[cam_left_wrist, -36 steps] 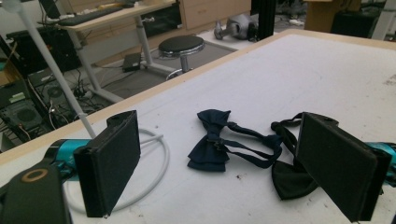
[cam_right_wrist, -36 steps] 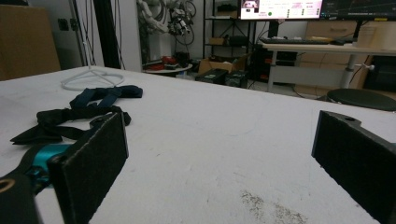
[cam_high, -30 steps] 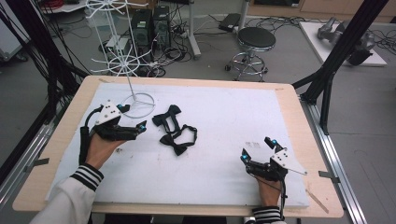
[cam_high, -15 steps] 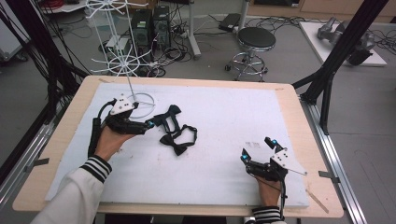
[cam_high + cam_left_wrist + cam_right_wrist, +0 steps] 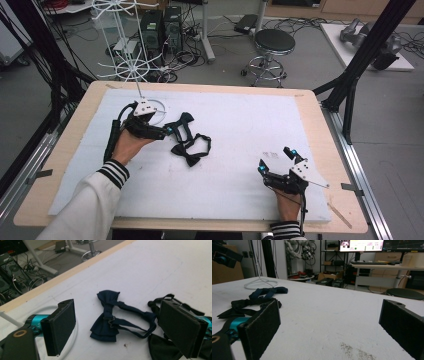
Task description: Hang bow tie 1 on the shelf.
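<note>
A navy bow tie (image 5: 181, 123) (image 5: 107, 318) lies on the white foam mat (image 5: 250, 130), its strap looped toward a black bow tie (image 5: 191, 151) (image 5: 160, 348) just in front of it. My left gripper (image 5: 167, 131) (image 5: 118, 307) is open and low over the mat, with its jaws standing either side of the navy bow tie and not touching it. My right gripper (image 5: 275, 160) (image 5: 332, 305) rests open near the front right of the mat with nothing between its jaws. From there the black bow tie (image 5: 244, 305) and the navy bow tie (image 5: 269, 292) lie far off to the left.
A white wire rack (image 5: 120, 45) rises from a ring base (image 5: 159, 111) (image 5: 51, 308) (image 5: 260, 284) at the mat's back left, right beside my left gripper. The wooden table edge (image 5: 200, 89) borders the mat. A stool (image 5: 272, 42) and computers stand beyond the table.
My left gripper has moved right, away from the rack base, up to the navy bow tie. The right gripper and both bow ties have stayed put.
</note>
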